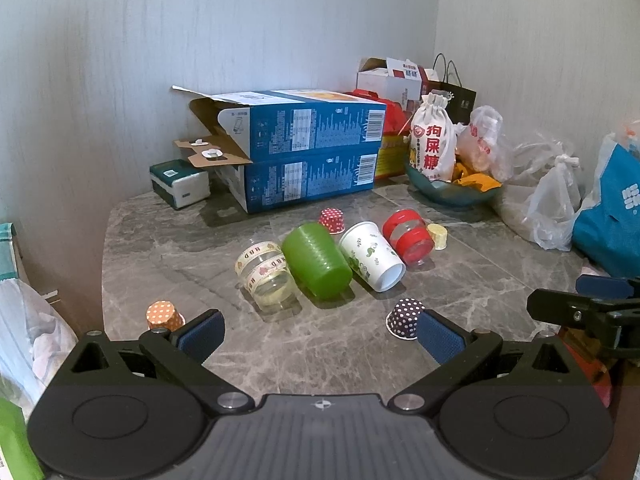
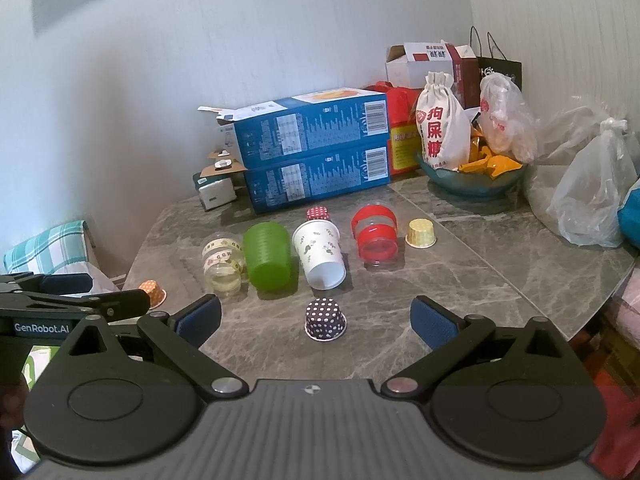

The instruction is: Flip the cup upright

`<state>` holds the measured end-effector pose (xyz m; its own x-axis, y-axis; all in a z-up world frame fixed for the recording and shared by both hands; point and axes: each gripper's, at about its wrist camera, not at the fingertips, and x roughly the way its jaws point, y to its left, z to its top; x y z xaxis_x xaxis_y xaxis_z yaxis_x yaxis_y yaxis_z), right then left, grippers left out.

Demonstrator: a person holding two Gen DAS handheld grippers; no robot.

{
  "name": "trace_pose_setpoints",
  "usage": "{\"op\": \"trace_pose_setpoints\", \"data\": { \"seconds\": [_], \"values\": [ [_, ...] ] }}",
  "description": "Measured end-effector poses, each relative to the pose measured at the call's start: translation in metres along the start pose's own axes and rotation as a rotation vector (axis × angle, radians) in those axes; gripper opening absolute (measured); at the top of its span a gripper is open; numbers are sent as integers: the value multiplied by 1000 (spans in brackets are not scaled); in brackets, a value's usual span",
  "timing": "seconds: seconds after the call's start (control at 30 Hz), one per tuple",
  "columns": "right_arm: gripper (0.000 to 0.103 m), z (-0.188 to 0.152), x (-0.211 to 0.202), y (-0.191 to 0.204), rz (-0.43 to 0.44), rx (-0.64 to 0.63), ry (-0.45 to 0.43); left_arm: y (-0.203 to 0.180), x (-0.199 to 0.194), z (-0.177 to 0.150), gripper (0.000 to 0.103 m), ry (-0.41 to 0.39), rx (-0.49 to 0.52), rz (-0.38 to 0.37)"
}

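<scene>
Both hand-held grippers level, left hand-held gripper point(image 1: 320, 334) spread, right hand-held gripper point(image 2: 316, 322) spread

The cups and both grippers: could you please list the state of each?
Clear cup: on its side.
Green cup: on its side.
White paper cup: on its side.
Red-banded cup: on its side.
Left gripper: jaws open, empty.
Right gripper: jaws open, empty.
</scene>
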<state>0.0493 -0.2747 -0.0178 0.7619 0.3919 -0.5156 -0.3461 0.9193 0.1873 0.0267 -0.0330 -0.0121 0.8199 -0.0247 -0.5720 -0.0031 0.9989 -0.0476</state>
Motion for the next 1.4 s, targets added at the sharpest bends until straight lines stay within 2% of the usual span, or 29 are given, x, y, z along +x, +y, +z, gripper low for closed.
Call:
{"op": "trace_pose_setpoints", "data": {
  "seconds": [1.4],
  "values": [
    [102,0,1,-9,20,18,10,-8,15,-3,103,33,2,2]
  ]
}}
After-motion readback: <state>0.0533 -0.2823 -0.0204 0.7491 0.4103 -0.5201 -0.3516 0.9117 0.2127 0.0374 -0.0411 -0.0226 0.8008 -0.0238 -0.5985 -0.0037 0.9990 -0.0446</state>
